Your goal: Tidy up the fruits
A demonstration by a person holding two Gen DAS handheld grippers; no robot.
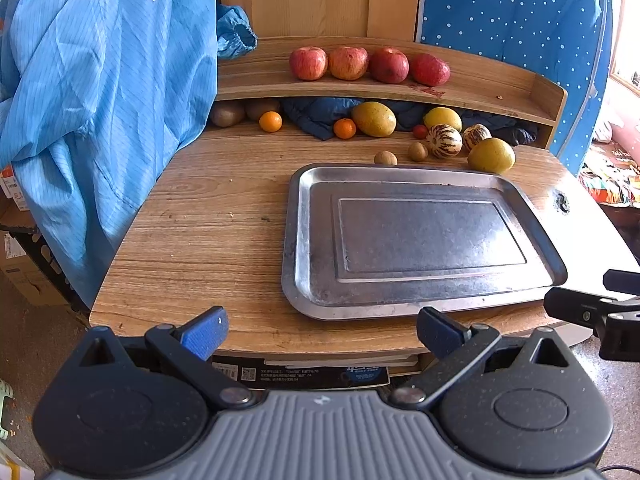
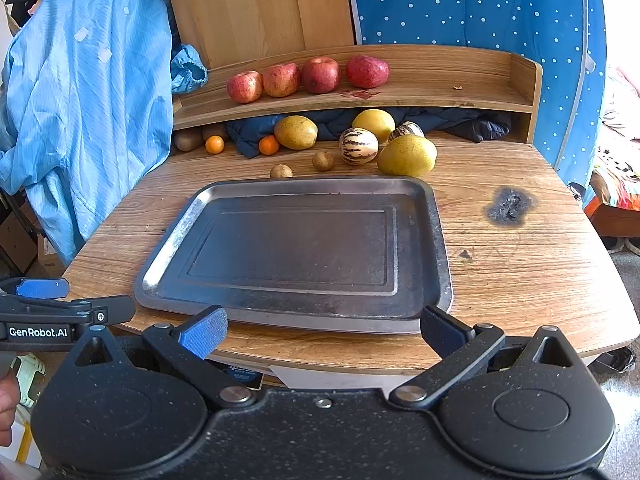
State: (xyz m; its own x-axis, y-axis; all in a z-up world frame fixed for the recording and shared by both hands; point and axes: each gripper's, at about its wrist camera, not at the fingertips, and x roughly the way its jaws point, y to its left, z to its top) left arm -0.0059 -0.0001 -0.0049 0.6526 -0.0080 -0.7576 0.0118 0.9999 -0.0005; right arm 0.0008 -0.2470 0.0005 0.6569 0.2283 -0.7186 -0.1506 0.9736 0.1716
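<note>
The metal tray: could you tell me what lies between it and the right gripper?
Only bare wooden tabletop separates the right gripper from the metal tray, as the right wrist view shows.

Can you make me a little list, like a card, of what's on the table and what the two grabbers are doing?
tray: metal tray, nothing on it
shelf: four red apples in a row
table behind tray: yellow fruit, striped melons, oranges, small brown fruits
left gripper: open, holding nothing
right gripper: open, holding nothing
</note>
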